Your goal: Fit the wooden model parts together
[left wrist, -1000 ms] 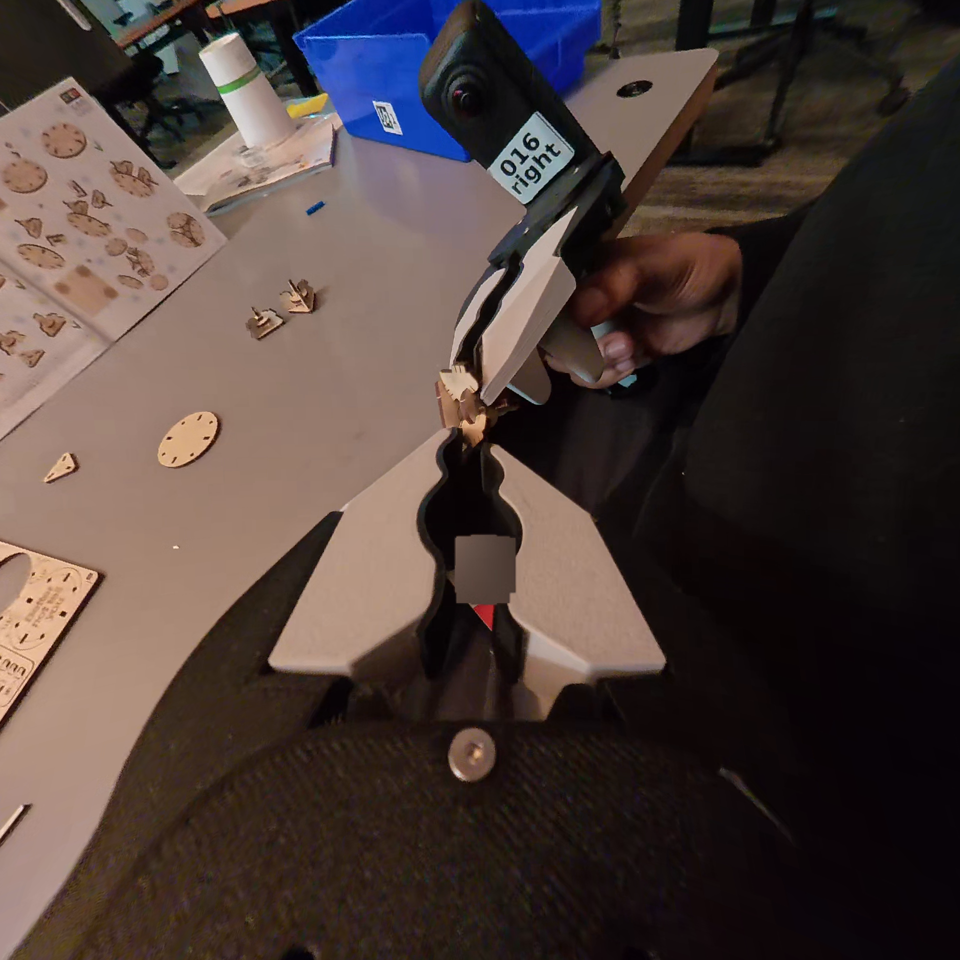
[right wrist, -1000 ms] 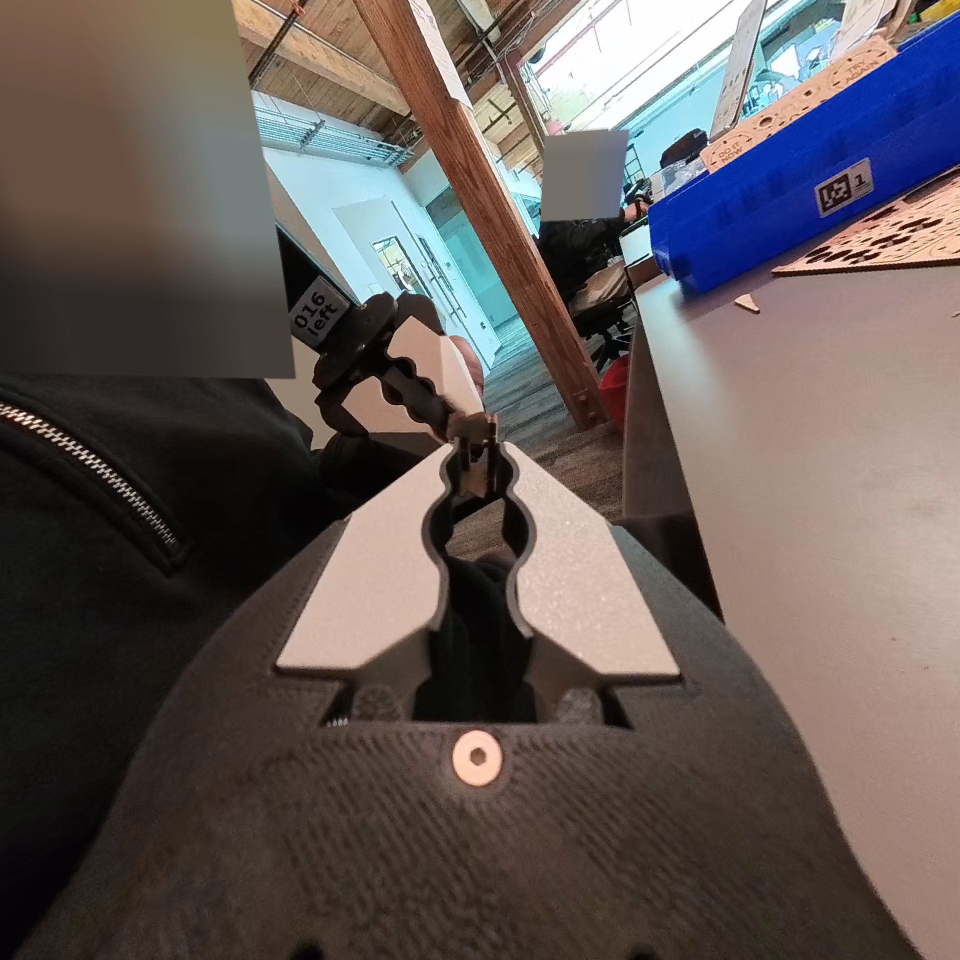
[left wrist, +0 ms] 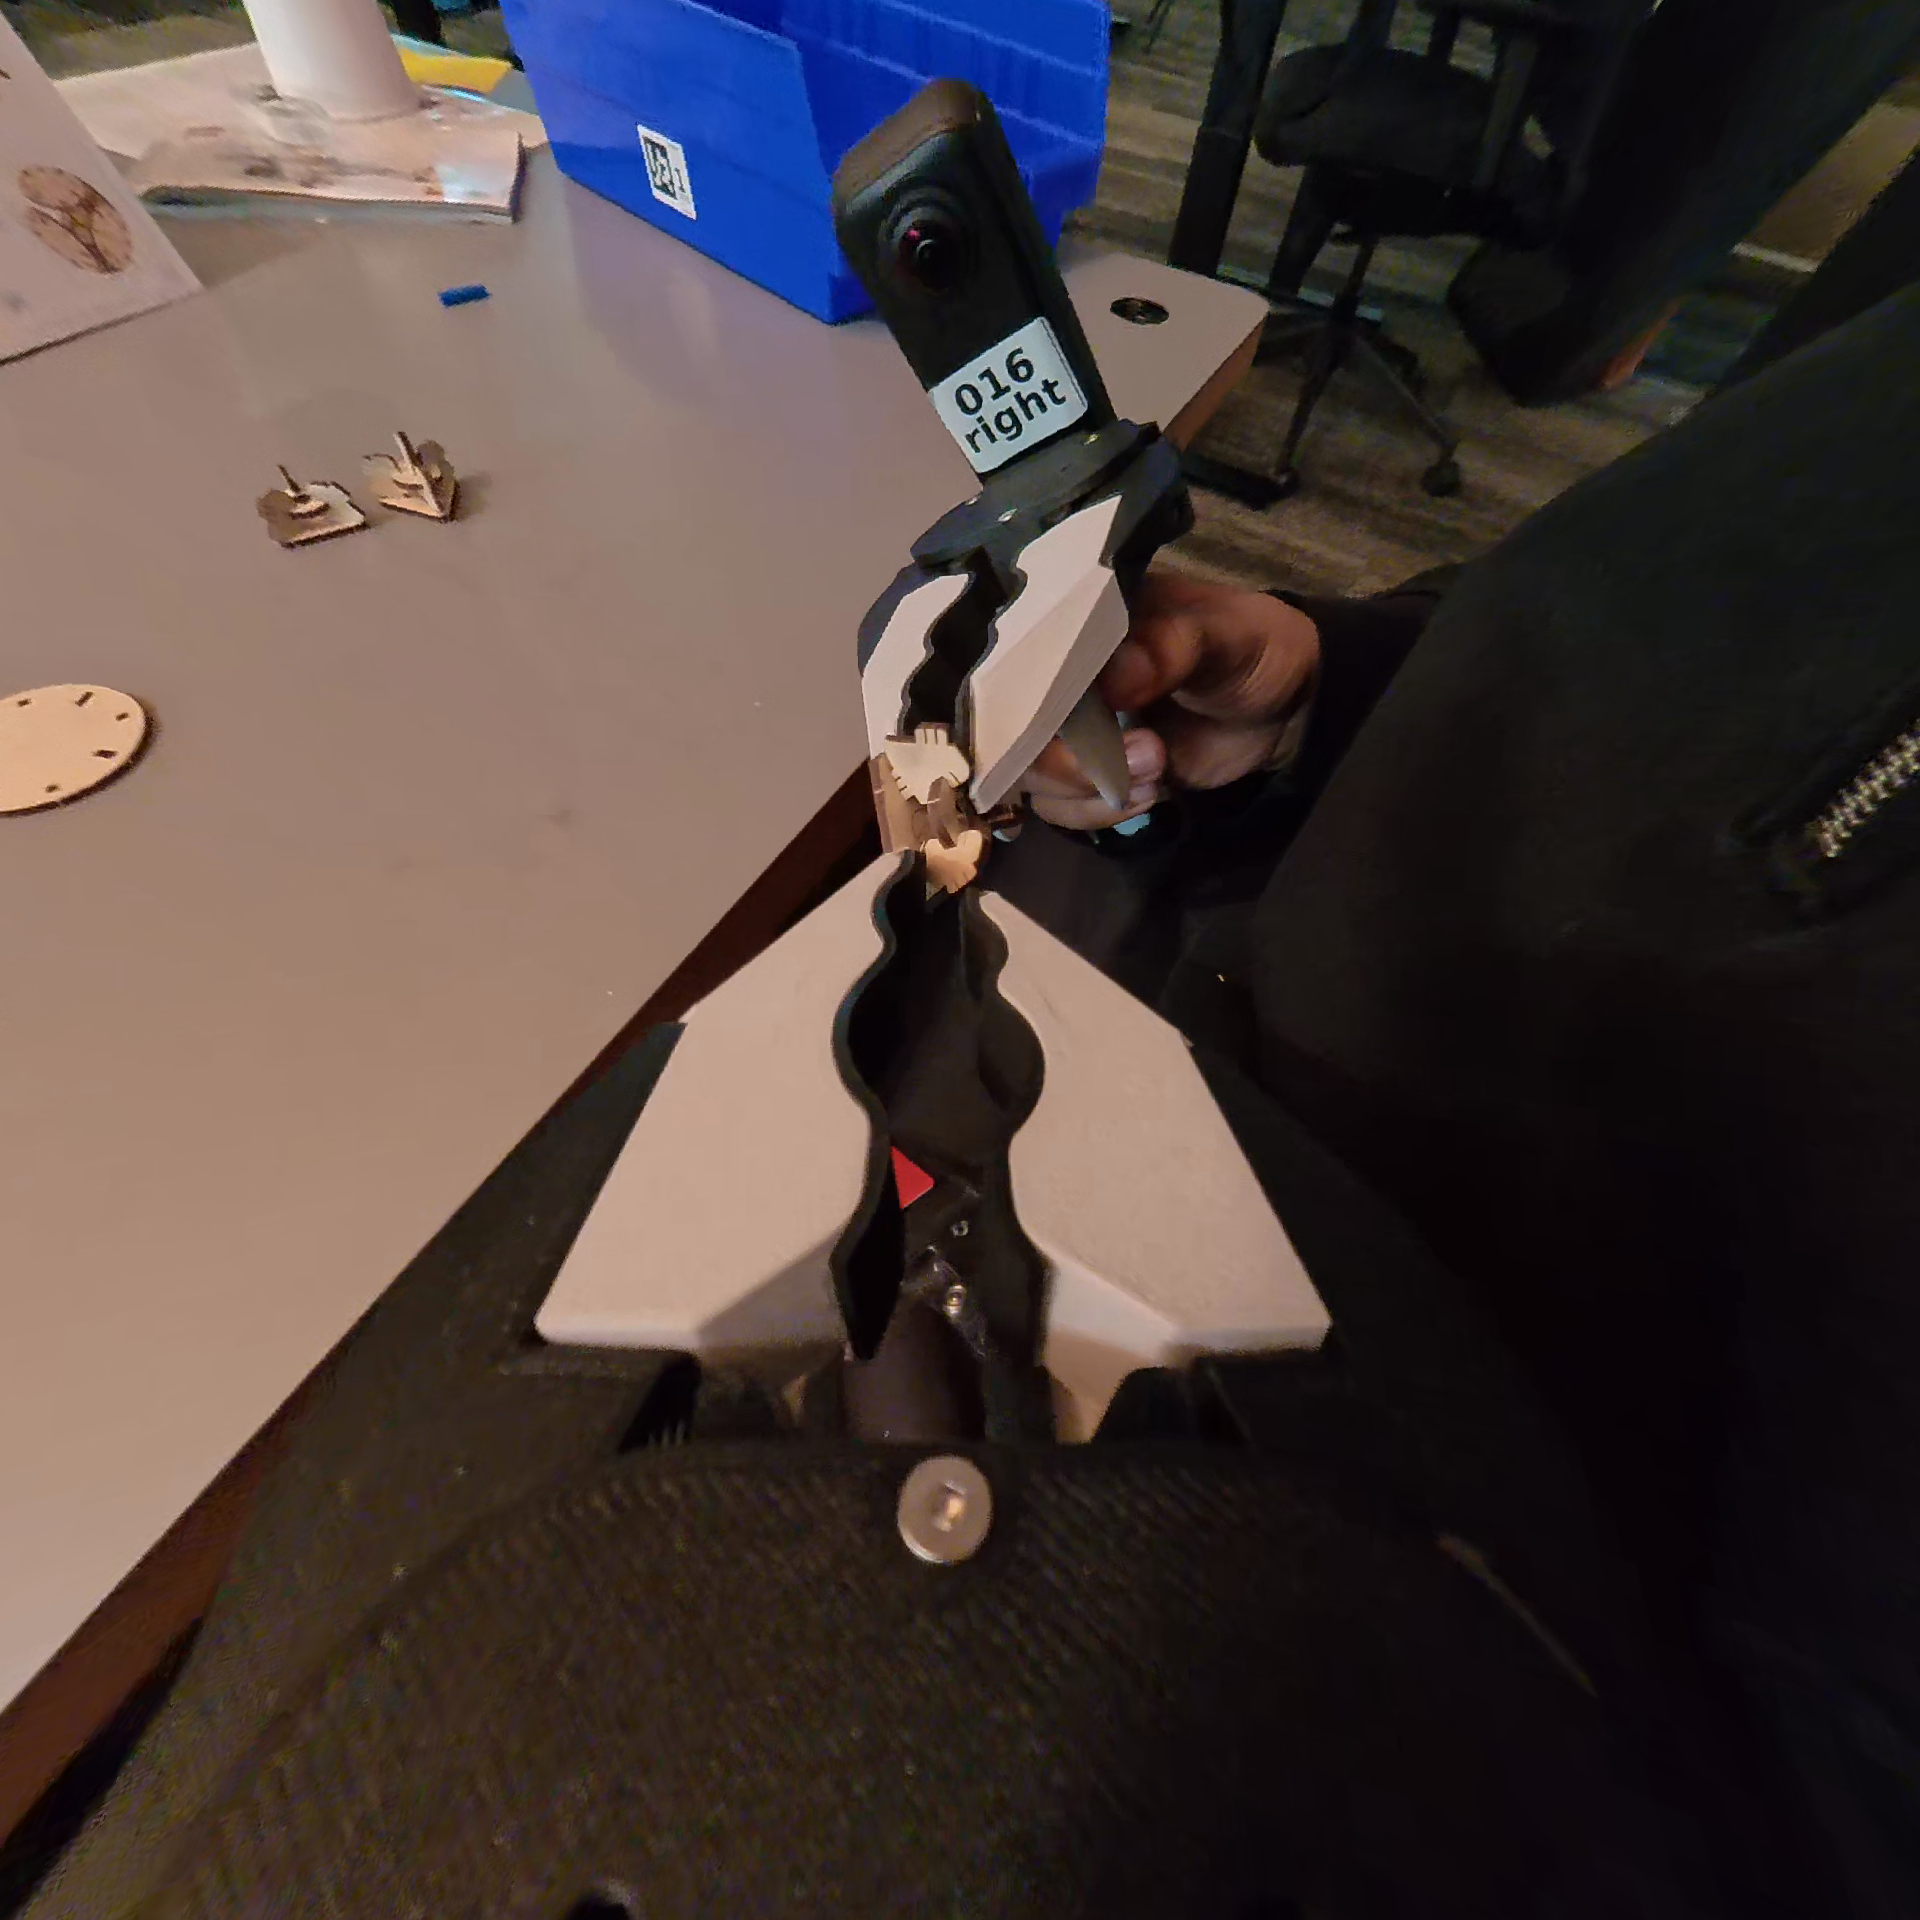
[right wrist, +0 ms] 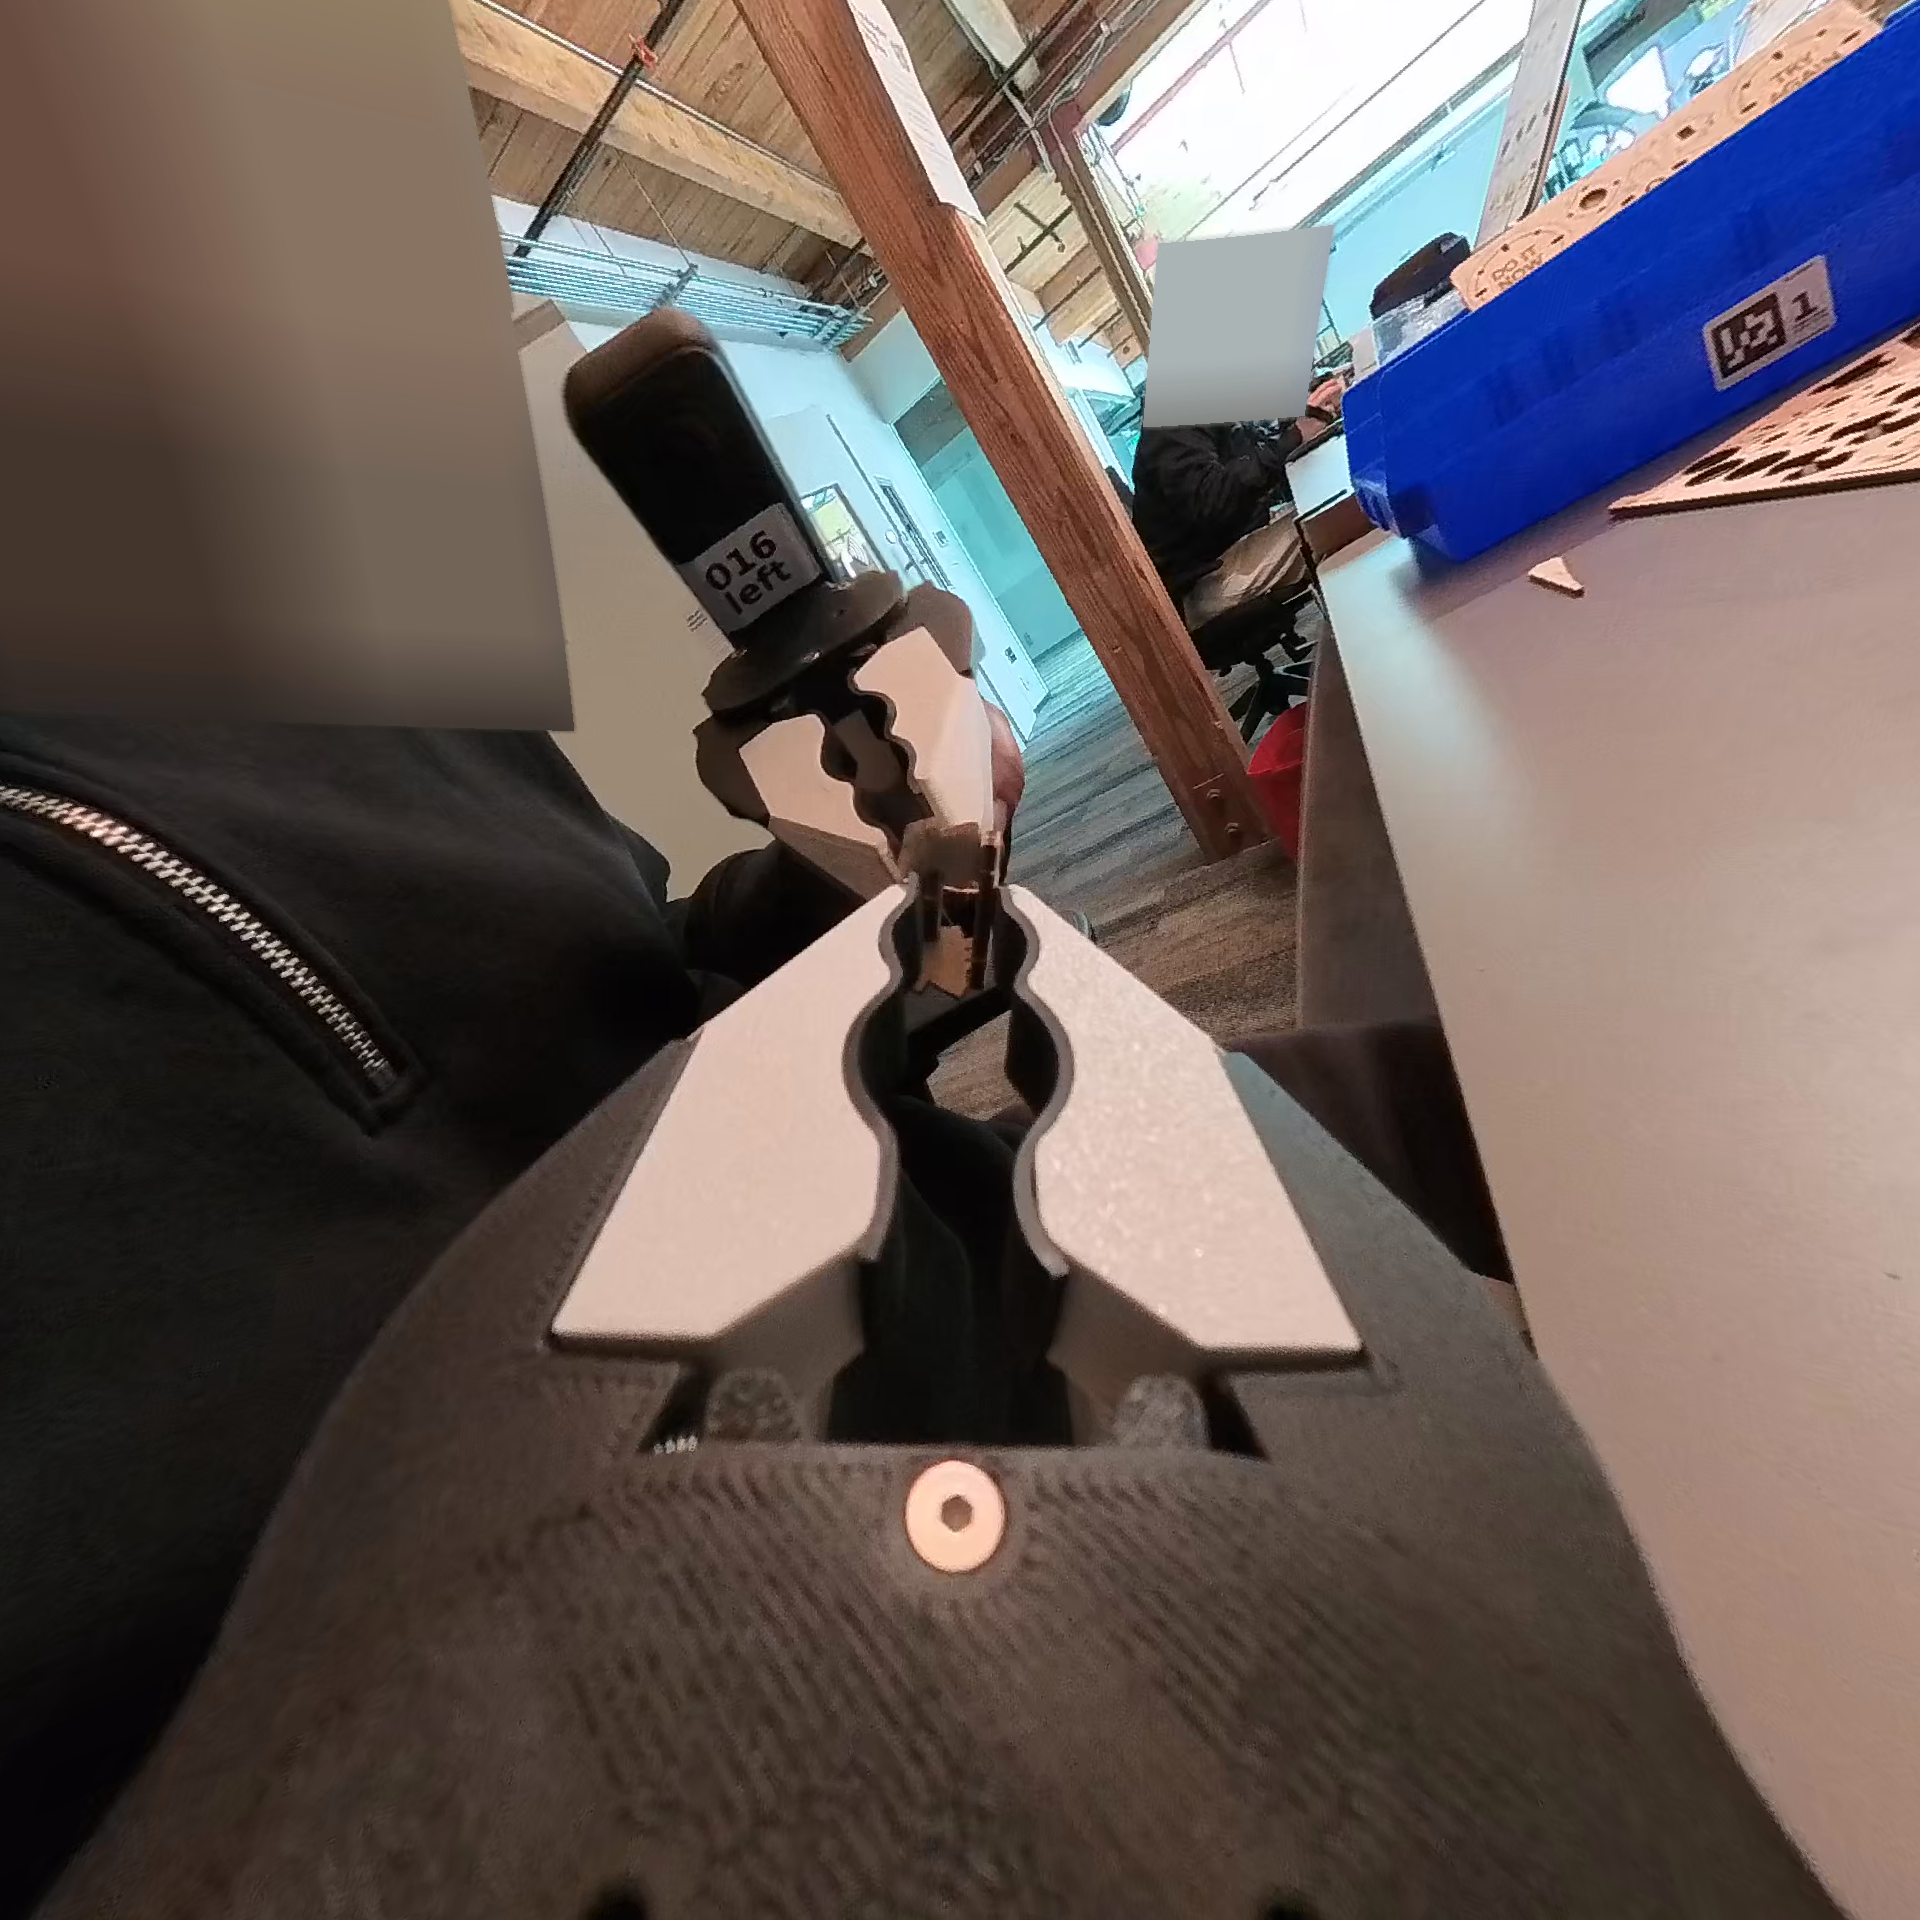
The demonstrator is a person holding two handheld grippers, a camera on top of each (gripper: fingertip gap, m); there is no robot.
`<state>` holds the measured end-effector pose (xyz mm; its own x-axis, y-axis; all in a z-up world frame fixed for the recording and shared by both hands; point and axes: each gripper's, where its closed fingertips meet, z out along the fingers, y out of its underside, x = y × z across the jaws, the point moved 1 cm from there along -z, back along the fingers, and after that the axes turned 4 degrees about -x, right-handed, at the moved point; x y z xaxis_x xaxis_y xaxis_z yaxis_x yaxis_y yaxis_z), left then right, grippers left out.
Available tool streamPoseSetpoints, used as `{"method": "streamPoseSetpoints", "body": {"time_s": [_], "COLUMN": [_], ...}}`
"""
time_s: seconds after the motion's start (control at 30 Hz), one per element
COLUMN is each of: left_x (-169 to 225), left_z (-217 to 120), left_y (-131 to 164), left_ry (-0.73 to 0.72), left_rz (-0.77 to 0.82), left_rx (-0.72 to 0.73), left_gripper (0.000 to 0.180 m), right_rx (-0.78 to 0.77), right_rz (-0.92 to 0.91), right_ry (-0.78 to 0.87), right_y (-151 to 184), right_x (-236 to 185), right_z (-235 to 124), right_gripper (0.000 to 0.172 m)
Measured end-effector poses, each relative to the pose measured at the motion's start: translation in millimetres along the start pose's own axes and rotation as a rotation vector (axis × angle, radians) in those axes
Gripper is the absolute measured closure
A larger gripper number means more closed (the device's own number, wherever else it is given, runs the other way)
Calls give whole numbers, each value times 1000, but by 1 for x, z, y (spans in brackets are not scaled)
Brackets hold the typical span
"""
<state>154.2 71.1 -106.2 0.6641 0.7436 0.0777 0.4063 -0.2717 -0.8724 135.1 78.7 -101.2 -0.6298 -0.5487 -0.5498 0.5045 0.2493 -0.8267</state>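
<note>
Here, the left gripper [left wrist: 940, 878] pinches the lower end of a small wooden assembly [left wrist: 935, 795], and the right gripper [left wrist: 935, 748], tip to tip with it, clamps the upper end. Beyond them to the left lies the grey table [left wrist: 520, 831], bearing two small wooden pieces [left wrist: 353, 494], a wooden disc [left wrist: 62, 743] and a blue bin [left wrist: 790, 114].

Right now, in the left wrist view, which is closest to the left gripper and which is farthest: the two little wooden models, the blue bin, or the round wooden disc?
From the left gripper:
1. Two little wooden models, on the table, up and left.
2. Round wooden disc, far left edge.
3. Blue bin, at the table's back.
The first two are nearly too close to call.
</note>
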Motion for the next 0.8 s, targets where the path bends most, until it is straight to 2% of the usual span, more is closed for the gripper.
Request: {"method": "streamPoseSetpoints", "body": {"time_s": [0.37, 0.57, 0.7, 0.8], "left_x": [5, 2, -1, -2], "left_z": [-5, -5, -9, -12], "left_y": [-5, -11, -16, -24], "left_ry": [124, 14, 47, 133], "left_rz": [-124, -38, -115, -250], "left_rx": [76, 108, 188, 291], "left_gripper": [176, 172, 146, 142], "right_rx": [12, 27, 69, 74], "right_rz": [0, -18, -33, -38], "right_ry": [-45, -17, 5, 5], "right_y": [-1, -7, -15, -17], "right_x": [-6, -3, -2, -2], "right_z": [2, 0, -7, -9], "right_gripper": [161, 161, 161, 161]}}
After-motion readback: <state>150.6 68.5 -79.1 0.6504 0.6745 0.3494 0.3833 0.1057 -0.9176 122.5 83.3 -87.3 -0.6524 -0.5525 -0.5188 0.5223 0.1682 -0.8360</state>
